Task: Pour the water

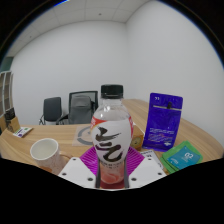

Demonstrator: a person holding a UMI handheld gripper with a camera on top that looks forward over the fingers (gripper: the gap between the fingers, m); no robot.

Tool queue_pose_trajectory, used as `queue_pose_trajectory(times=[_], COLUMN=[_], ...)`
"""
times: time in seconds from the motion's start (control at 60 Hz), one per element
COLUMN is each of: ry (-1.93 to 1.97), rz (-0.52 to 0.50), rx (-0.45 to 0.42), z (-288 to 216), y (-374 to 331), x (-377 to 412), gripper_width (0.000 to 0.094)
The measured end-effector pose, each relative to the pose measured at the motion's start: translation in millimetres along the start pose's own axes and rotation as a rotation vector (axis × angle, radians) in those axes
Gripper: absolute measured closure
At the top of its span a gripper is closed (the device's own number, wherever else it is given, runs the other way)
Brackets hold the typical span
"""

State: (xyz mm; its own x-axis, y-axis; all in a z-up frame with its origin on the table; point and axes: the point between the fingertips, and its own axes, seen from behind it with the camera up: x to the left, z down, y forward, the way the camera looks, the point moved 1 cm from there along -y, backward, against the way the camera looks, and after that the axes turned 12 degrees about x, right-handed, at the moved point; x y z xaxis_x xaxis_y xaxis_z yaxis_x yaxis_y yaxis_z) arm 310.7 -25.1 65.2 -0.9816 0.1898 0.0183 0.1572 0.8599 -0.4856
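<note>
white-capped bottle (111, 132), upright, in claw (112, 170)

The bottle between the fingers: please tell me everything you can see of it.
The bottle is clear plastic with a white cap and a white label bearing dark brush-like characters and an orange-red band near the top. It stands upright between the gripper fingers, whose purple pads press on its lower sides. Its lower part looks pinkish through the plastic. The base is hidden, so I cannot tell whether it rests on the table. Nothing else appears to touch it.
</note>
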Motion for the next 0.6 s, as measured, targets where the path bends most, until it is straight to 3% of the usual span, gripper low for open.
queue_pose_trajectory(times=[0.15,0.317,0.35,0.417,0.45,0.6], ry=[-0.019,-0.026,-0.032,-0.041,-0.041,-0.033], rz=[0.018,0.008,0.009,0.007,0.012,0.047], rx=[-0.001,0.054,0.082,0.133,0.154,0.184], z=[-2,2,6,12,13,10], y=[1,-1,-3,-9,-15,-60], x=[-1,-1,-1,-1,-3,-6], gripper_width=[0.0583,0.0425,0.0356,0.0062,0.0099,0.0078])
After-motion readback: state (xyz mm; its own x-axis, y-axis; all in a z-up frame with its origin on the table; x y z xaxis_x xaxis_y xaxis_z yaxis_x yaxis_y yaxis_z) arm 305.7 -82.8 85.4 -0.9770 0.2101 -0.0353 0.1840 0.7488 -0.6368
